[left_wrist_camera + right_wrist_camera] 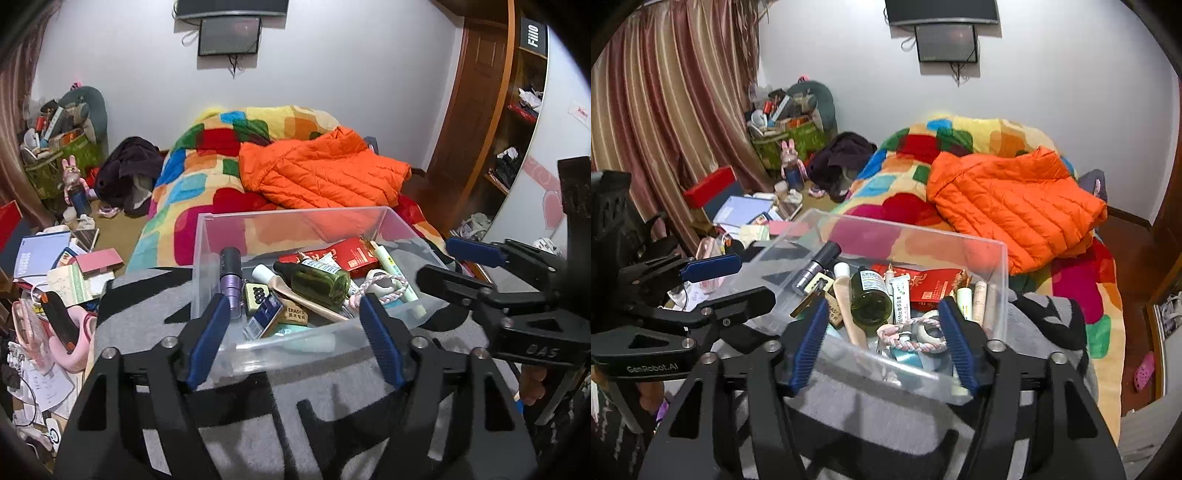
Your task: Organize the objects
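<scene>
Clear plastic bin (295,229) on grey-and-black blanket (258,406) on the bed, long axis across the left view. Green bottle (319,282) inside on its side, cap end leftward. Left hand-held gripper (295,332) spread apart, empty, at near rim. Right hand-held gripper (882,336) likewise parted, empty. Free room above rim. Curtain (665,110) seen best in right view; wardrobe (480,110) only left.

- A lived-in bedroom in a home.
- A bed (1071,295) under a patchwork blanket (207,173), with an orange puffer jacket (1015,206) lying on it.
- Striped curtains (665,110) and a wooden door (469,110).
- Bags, books and clothes heaped on the floor (110,229).
</scene>
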Available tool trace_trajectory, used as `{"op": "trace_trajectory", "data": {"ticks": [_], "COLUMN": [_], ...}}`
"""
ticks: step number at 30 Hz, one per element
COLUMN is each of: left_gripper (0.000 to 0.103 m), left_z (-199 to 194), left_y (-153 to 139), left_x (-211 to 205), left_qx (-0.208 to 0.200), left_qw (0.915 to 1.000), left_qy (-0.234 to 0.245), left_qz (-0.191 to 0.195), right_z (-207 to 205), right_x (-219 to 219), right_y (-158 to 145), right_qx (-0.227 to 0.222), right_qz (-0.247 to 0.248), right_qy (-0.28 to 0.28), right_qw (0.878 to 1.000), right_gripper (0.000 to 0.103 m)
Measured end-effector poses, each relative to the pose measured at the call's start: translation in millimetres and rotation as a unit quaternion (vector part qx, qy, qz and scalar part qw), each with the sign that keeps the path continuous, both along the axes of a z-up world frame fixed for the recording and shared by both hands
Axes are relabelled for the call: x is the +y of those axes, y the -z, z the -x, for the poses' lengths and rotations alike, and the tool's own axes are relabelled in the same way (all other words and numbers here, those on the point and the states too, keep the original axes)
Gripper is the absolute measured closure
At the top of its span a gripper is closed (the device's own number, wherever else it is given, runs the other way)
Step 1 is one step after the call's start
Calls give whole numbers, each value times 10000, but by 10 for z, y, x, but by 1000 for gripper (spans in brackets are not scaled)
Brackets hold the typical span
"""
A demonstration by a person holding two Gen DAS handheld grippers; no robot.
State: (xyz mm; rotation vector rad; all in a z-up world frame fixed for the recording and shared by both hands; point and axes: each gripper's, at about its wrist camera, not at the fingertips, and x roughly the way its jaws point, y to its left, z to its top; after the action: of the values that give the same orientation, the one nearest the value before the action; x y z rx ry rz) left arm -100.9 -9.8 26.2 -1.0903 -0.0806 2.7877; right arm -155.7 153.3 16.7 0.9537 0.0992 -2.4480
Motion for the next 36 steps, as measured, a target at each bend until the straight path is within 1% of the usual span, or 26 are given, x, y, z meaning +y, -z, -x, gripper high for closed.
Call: {"op": "trace_trajectory", "data": {"ticks": [4,9,16,17,18,20,23,30,36], "left_gripper": [29,28,27,25,20,15,15,15,15], "left_z": [-133,-301,-494,-507,-520,-547,-581,-538,-523], "left_y": [9,50,100,103,105,110,110,142,151], "left_x": [-12,-9,63,71,80,82,100,103,102], "left_qx": [78,164,294,294,298,345,391,250,221], "left_qw": [9999,9998,9995,9995,9995,9993,9992,9996,9996], "left_qy": [-67,-128,-103,-105,-110,-133,-115,-99,-93], "left_qz": [-25,-72,-14,0,3,-2,-12,-99,-113], "right_z": [-184,-349,-465,-480,-491,-512,-528,-537,-544], "right_x": [54,95,171,182,188,205,215,210,209], "right_y": [-27,19,139,156,171,192,206,228,233], "right_qx": [238,326,182,164,141,104,71,25,10], "right_qz": [15,22,119,134,147,183,221,260,266], "right_qy": [80,165,265,277,287,300,311,306,297], "right_qw": [9997,9993,9994,9994,9994,9993,9992,9992,9992], "right_gripper": [28,24,24,24,24,24,24,23,23]}}
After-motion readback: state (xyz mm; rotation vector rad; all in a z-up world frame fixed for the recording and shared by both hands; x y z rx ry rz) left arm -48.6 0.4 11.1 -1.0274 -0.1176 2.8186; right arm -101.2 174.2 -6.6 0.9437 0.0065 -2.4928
